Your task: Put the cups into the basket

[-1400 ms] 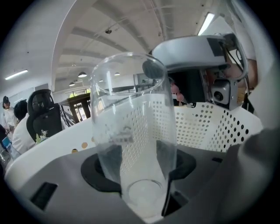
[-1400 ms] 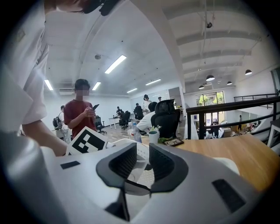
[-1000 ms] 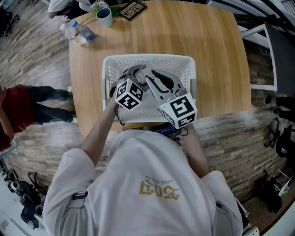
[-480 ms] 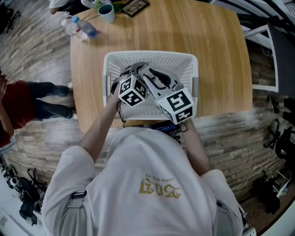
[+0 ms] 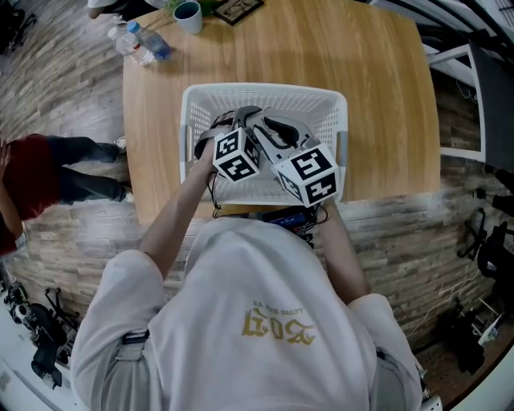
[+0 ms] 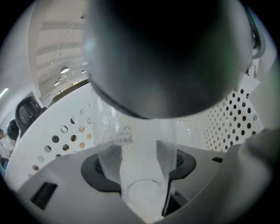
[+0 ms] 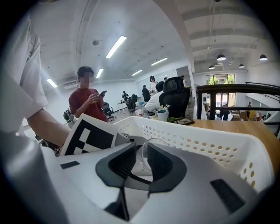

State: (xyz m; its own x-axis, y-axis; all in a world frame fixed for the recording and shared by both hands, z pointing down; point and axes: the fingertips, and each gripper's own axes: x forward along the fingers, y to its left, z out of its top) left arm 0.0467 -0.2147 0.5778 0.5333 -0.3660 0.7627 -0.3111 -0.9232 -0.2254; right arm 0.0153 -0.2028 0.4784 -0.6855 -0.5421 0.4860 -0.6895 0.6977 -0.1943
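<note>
- A white perforated plastic basket (image 5: 265, 93) sits midway across the light wooden tabletop (image 5: 369, 104), close to its near edge.
- Both grippers reach down into the basket side by side. Their black-and-white marker cubes are almost touching above its near wall.
- The left gripper (image 6: 141, 173) is clenched on a clear plastic cup (image 6: 135, 131). The cup's walls sit between the two dark pads and its round base faces the camera.
- That cup is held inside the basket, with the holed wall (image 6: 227, 124) close behind it. Whether it rests on the basket's floor cannot be told.
- A dark, blurred rounded mass (image 6: 166, 52) fills the upper part of the left gripper view. What it is cannot be made out.
- The right gripper (image 7: 140, 162) has its ribbed black pads a narrow gap apart.
- A thin clear cup rim (image 7: 154, 139) shows in that gap and arcs over the right-hand pad, low inside the basket (image 7: 210, 144).
- Whether the pads pinch that rim, and whether it belongs to the cup in the left gripper, cannot be told.
- At the tabletop's far left corner stand a teal-and-white mug (image 5: 188, 16) and clear plastic bottles with blue labels (image 5: 141, 45). A dark picture frame (image 5: 241, 8) lies just beside the mug.
- A person in a red top (image 7: 87, 103) stands off the table's left edge.
</note>
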